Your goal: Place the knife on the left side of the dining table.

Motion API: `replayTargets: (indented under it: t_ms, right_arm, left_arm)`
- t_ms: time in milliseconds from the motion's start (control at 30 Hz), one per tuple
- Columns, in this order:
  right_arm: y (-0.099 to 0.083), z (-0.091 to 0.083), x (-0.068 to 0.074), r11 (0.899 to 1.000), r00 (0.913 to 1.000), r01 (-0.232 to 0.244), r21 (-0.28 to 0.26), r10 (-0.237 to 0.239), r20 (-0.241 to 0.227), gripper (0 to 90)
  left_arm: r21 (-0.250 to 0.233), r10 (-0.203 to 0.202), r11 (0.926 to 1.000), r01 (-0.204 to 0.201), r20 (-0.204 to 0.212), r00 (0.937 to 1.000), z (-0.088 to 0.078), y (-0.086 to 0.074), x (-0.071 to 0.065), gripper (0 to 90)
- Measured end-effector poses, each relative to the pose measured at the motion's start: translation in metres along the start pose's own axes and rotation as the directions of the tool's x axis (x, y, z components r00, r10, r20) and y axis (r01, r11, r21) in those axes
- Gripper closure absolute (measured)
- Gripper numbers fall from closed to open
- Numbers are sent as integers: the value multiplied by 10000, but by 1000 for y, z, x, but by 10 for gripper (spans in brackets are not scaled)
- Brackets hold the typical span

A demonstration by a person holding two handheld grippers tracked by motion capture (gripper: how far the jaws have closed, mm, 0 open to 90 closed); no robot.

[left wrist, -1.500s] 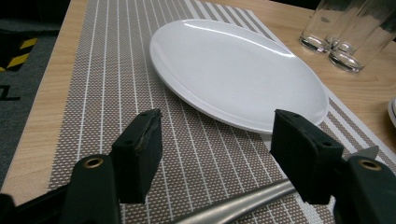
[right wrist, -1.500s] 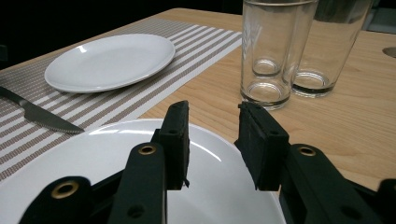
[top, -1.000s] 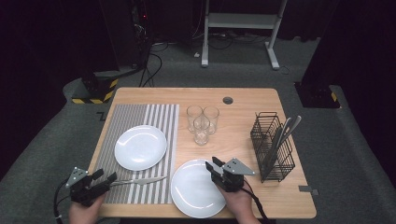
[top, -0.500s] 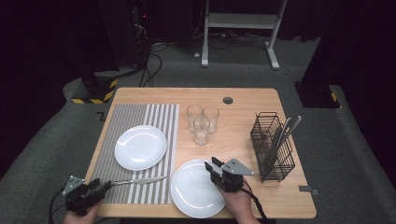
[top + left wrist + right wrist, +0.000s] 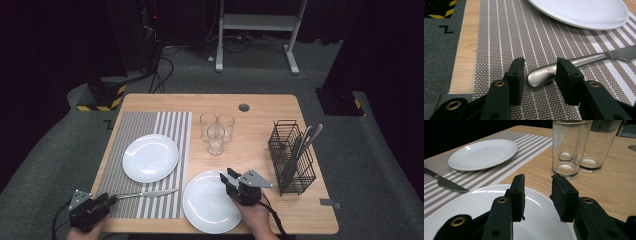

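Currently: left gripper (image 5: 540,75), fingers just closing around the knife (image 5: 574,62) handle at 7 o'clock on the placemat (image 5: 145,125), not yet pinching. Right gripper (image 5: 537,195) fingers spread, empty, above the near plate (image 5: 207,207). Knife unlifted; placing remains.

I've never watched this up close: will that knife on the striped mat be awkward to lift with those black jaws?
Probably a bit. The knife looks like polished metal with a rounded handle, so it may slip between the left gripper jaws, which have just been closing around its end. It lies flat on the placemat, leaving little room underneath. Being stiff, it shouldn't bend, though the long blade could dip.
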State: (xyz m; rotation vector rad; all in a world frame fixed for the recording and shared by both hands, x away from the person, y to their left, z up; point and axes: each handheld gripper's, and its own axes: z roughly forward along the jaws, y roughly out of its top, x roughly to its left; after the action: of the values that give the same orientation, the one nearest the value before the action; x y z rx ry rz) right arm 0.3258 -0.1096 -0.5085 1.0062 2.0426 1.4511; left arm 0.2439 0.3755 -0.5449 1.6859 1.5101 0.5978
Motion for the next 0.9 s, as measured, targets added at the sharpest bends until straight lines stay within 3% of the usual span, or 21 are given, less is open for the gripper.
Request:
replayTargets:
  t_ms: [900]
  right_arm:
    - [-1,1,1,10000,10000,-17,43,17,-32,628]
  left_arm:
    - [-146,-139,9998,137,-79,9999,6,3,4,646]
